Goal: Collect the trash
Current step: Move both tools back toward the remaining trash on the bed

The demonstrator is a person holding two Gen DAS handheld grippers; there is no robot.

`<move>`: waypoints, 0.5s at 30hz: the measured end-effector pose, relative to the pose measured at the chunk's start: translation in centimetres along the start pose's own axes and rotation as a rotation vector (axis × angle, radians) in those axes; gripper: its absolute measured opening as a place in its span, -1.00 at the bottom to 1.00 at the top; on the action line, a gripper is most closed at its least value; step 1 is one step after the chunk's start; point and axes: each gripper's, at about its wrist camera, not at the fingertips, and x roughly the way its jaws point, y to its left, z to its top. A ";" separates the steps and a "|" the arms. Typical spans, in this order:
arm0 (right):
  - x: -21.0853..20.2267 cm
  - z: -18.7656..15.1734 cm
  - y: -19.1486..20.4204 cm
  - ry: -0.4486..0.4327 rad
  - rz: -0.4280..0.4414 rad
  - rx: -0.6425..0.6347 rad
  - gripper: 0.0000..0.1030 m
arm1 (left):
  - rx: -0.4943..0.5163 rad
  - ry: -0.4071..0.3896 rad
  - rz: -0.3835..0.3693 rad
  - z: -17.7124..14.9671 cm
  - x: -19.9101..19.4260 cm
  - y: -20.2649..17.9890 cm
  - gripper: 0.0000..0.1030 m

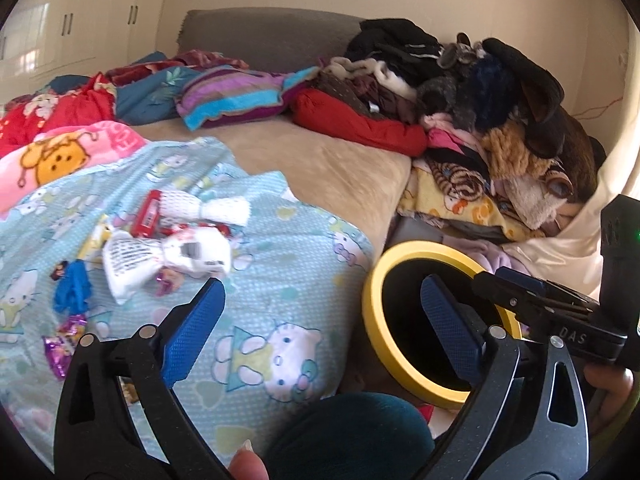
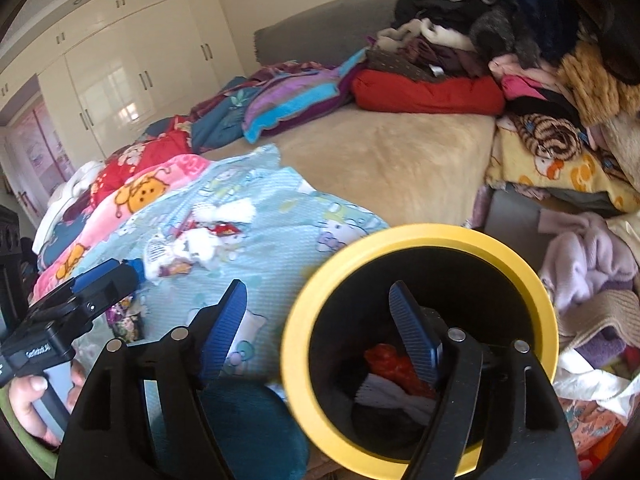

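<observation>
Grippers: left gripper (image 1: 324, 328), right gripper (image 2: 320, 328) agape, empty | bin (image 2: 400, 240) contents dim | wrappers (image 1: 168, 240) blurred

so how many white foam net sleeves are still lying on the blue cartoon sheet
2. One white foam net sleeve lies farther up the light blue cartoon sheet, beside a red wrapper. The other lies nearer, against a crumpled white packet. More may be hidden under the litter.

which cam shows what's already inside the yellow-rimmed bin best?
Right wrist. It looks down into the yellow-rimmed bin, showing a red wrapper and white foam netting at the bottom. Left wrist sees the bin from the side; its inside is just black there.
</observation>
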 end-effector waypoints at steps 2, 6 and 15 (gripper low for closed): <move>0.1 0.1 0.7 -0.002 0.011 -0.011 0.41 | -0.002 -0.017 0.016 0.2 -0.6 0.5 0.75; 0.6 0.4 2.0 0.001 0.027 -0.034 0.42 | -0.018 -0.041 0.037 0.5 -1.3 1.7 0.75; 2.1 1.2 5.2 0.005 0.060 -0.089 0.43 | -0.061 -0.080 0.088 0.8 -2.8 5.0 0.75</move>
